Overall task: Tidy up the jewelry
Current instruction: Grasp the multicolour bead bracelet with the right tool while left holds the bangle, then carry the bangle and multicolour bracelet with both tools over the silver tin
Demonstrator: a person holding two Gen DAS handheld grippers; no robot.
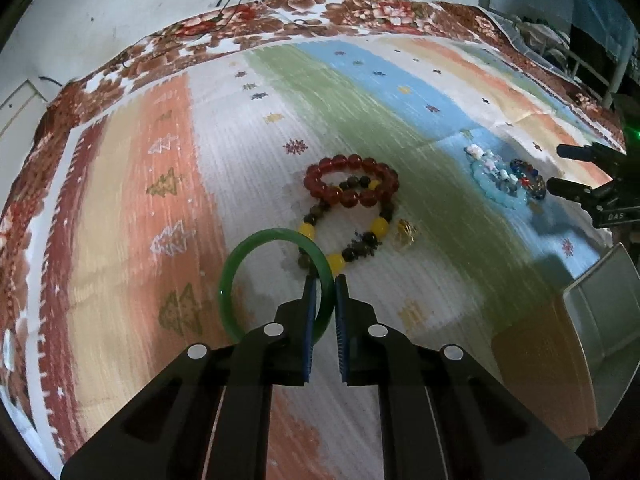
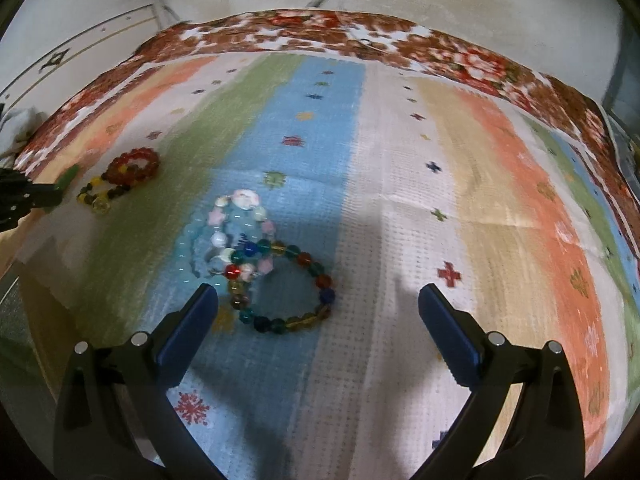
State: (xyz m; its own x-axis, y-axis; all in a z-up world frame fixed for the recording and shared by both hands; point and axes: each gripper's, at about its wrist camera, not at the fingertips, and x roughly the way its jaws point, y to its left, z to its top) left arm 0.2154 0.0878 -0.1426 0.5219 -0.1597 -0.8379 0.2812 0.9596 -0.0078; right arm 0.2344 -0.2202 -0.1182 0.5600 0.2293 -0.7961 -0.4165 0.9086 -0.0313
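My left gripper (image 1: 325,280) is shut on a green bangle (image 1: 240,264), holding it by its right side above the striped cloth. Just beyond it lie a red bead bracelet (image 1: 352,182) and a dark-and-yellow bead bracelet (image 1: 344,236), overlapping. My right gripper (image 2: 318,296) is open and empty, just above a multicoloured bead bracelet (image 2: 288,288). That bracelet overlaps a pale blue bracelet (image 2: 188,248) and a white-and-pink bead bracelet (image 2: 240,224). The red bracelet (image 2: 134,168) and the bangle (image 2: 66,178) show at the far left of the right wrist view.
A striped cloth (image 1: 248,128) covers the table, over a floral cloth (image 1: 320,8) at the far edge. A grey tray (image 1: 604,300) sits at the right edge of the left wrist view. The right gripper (image 1: 560,170) shows there too. A wall lies behind.
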